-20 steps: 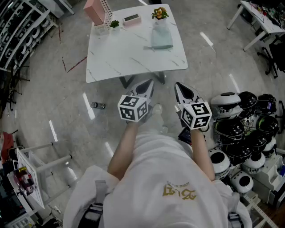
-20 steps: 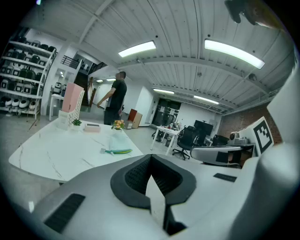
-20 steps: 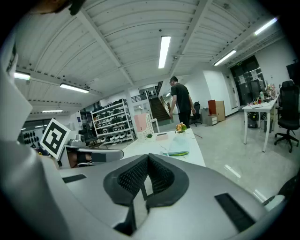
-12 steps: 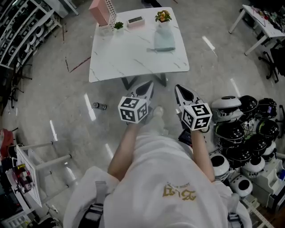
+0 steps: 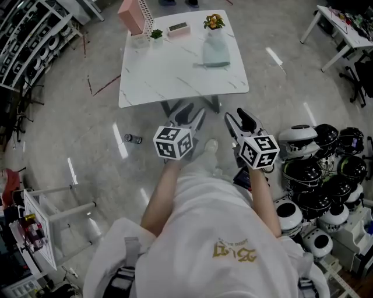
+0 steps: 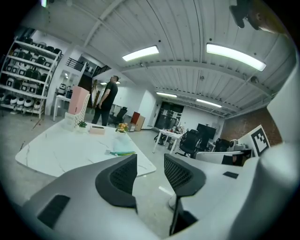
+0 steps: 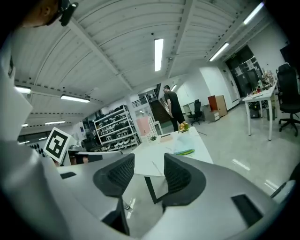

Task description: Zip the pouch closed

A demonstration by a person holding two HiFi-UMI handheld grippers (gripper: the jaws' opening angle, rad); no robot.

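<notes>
A pale teal pouch [image 5: 214, 56] lies flat on the white marble table [image 5: 175, 75], toward its far right, in front of a small flower pot [image 5: 213, 21]. It shows small and far off in the left gripper view [image 6: 123, 152] and in the right gripper view [image 7: 183, 152]. My left gripper [image 5: 191, 112] hovers over the floor just short of the table's near edge. Its jaws are open with nothing between them [image 6: 150, 161]. My right gripper [image 5: 238, 119] is held beside it, also open and empty [image 7: 147, 168]. Both are well apart from the pouch.
A pink box [image 5: 130, 14], a tiny plant [image 5: 155, 34] and a small pink case [image 5: 178, 28] stand at the table's far edge. Several black and white helmets [image 5: 317, 169] crowd the floor at right. A can [image 5: 132, 138] lies on the floor at left. A person [image 6: 108, 99] stands beyond the table.
The table has shifted slightly lower in the head view as the person nears it. Both grippers' jaws look more spread apart than before.
</notes>
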